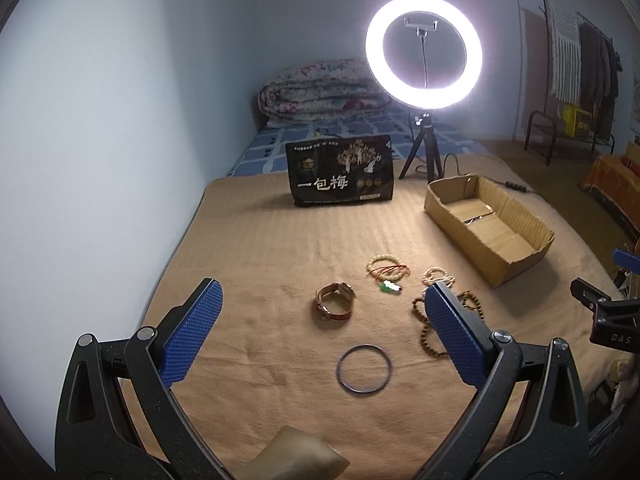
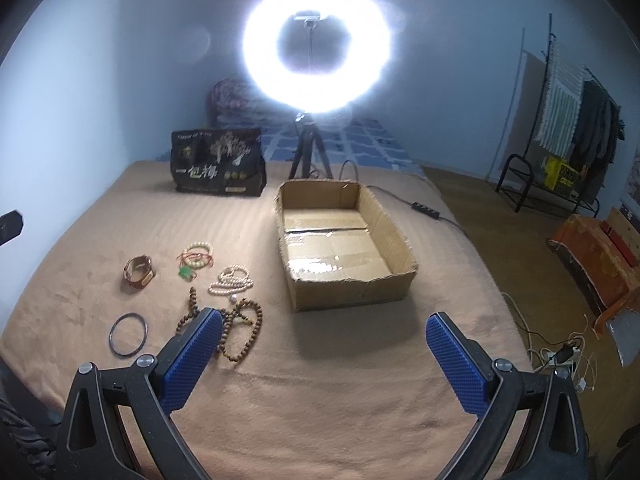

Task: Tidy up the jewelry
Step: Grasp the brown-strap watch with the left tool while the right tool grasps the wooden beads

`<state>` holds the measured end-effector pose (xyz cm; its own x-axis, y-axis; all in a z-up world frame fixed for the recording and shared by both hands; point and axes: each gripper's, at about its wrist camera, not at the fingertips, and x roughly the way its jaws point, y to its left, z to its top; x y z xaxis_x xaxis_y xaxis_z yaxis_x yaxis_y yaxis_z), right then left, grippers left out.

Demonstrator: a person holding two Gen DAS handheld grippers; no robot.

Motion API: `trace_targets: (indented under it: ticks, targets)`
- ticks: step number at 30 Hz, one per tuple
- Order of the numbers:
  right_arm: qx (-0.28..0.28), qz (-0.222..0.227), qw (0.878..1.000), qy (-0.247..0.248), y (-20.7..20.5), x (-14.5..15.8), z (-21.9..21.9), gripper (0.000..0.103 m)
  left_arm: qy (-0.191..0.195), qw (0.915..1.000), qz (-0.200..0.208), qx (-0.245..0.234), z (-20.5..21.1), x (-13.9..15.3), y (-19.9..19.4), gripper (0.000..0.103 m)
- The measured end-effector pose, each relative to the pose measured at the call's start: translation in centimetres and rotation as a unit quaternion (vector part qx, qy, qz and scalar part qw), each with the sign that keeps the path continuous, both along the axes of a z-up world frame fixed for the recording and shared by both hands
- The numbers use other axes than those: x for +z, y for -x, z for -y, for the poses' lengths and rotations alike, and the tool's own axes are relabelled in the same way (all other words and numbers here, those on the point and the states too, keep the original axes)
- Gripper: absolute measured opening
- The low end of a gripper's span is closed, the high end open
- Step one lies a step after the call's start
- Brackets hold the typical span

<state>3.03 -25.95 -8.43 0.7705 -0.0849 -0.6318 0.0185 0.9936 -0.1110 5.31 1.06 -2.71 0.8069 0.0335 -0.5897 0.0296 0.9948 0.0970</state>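
Jewelry (image 2: 224,300) lies beside the empty cardboard box (image 2: 394,236); both hand-held grippers (image 1: 320,344) (image 2: 324,356) gape, holding nothing.

Both grippers: black frames w/ silver screws, blue textured pads on jaws.

Harsh ring light (image 2: 316,46) glare, dim bluish room, soft shadows, heavy fisheye curvature, dark corners.

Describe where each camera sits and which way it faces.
Left wrist: on the open left claw, facing the dark metal bangle and brown leather watch; right claw's tip at the edge.
Right wrist: on the open right claw, facing the open cardboard box.
Shared: jewelry, box, glowing ring light.
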Motion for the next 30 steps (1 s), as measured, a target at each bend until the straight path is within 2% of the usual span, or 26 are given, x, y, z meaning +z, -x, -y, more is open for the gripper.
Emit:
trace_targets:
  ticks: [4,8,14,18,21,26,30]
  targets:
    - [0.019,-0.021,1.0,-0.002,-1.2,-0.9,-0.7,0.103,0.004,0.9998,-0.019,0.005,-1.4,-0.2,-1.9,0.103]
    - [0.037,-0.053,0.998,-0.013,-2.9,-2.3,-1.2,0.103,0.028,0.9983,-0.047,0.019,-3.4,-0.7,-4.9,0.103]
    - [0.066,-0.098,0.992,-0.049,-5.6,-4.5,-2.0,0.102,0.042,0.9954,-0.082,0.025,-4.8,-2.5,-8.5,0.095]
    - [0.086,-0.12,0.988,-0.052,-7.1,-6.2,-3.1,0.101,0.073,0.987,-0.142,0.016,-5.1,-5.8,-11.1,0.081]
    - [0.104,-0.137,0.984,-0.053,-7.9,-7.5,-4.0,0.099,0.077,0.98,-0.182,0.026,-5.0,-8.3,-12.7,0.069]
    - [0.131,-0.161,0.977,-0.05,-8.9,-9.4,-5.7,0.098,0.082,0.9714,-0.221,0.028,-4.6,-11.3,-14.5,0.063]
    - [0.142,-0.187,0.971,-0.046,-10.0,-11.0,-6.9,0.098,0.105,0.9633,-0.245,0.028,-4.7,-12.7,-15.7,0.063]
